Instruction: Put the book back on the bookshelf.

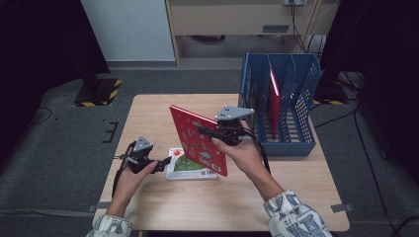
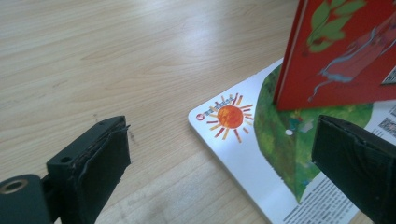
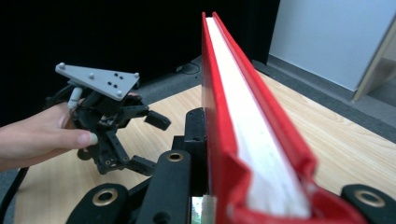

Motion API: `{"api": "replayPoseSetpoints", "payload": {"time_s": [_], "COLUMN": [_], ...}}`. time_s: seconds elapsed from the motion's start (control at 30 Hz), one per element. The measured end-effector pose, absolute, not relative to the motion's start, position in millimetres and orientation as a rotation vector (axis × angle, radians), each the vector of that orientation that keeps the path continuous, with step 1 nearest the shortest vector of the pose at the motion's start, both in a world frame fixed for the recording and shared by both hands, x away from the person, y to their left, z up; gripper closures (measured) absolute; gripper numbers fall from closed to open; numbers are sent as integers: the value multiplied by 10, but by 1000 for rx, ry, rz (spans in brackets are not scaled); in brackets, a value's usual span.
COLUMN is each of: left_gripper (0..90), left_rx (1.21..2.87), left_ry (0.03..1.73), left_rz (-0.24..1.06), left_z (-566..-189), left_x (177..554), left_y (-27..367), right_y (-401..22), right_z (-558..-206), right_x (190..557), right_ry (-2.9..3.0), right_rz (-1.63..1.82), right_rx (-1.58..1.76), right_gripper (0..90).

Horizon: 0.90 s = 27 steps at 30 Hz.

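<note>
My right gripper (image 1: 202, 131) is shut on a red picture book (image 1: 197, 140) and holds it tilted in the air above the table's middle. In the right gripper view the red book (image 3: 252, 121) stands edge-on between the jaws, its white pages showing. A white and green book (image 1: 190, 167) with an orange sun lies flat on the table beneath it. My left gripper (image 1: 163, 163) is low at that book's left edge, open wide. In the left gripper view its jaws straddle the corner of the flat book (image 2: 261, 154) without touching it, and the red book (image 2: 341, 51) hangs above.
A blue file rack (image 1: 296, 106) stands at the table's far right with another red book (image 1: 273, 101) upright in a slot. Bare wooden tabletop (image 1: 148, 113) lies to the left and at the front. Dark floor surrounds the table.
</note>
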<state>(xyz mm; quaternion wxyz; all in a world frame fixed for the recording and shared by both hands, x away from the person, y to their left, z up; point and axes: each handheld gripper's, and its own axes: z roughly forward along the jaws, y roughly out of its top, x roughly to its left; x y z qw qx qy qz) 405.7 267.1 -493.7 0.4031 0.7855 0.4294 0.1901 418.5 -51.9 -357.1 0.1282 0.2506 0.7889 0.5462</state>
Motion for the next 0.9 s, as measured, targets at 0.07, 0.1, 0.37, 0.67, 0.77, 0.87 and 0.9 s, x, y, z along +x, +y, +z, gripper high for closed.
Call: {"api": "replayPoseSetpoints", "payload": {"time_s": [0.07, 0.1, 0.37, 0.67, 0.77, 0.87, 0.9], "left_gripper": [43, 43, 43, 43, 43, 44, 45], "left_rx": [1988, 1995, 1990, 2029, 2026, 2024, 2022], "left_ry": [1104, 1114, 1157, 1166, 1175, 1186, 1191], "left_rz": [491, 498, 486, 513, 514, 514, 513], "left_z": [-4962, -4971, -5015, -5046, -5052, -5059, -5061], "left_x": [4066, 4069, 4083, 4084, 4087, 4090, 4091], "left_y": [2696, 2711, 2752, 2735, 2758, 2774, 2778], "right_y": [-549, -564, -663, -795, -833, -877, -892], "right_z": [-3566, -3564, -3548, -3506, -3505, -3498, -3496], "right_x": [4199, 4207, 4229, 4197, 4167, 4141, 4136], "right_ry": [2281, 2277, 2235, 2195, 2195, 2192, 2192], "right_rz": [1587, 1585, 1568, 1576, 1572, 1568, 1564], "right_rx": [749, 753, 791, 814, 814, 815, 814], "right_gripper": [794, 794, 793, 793, 793, 793, 793]}}
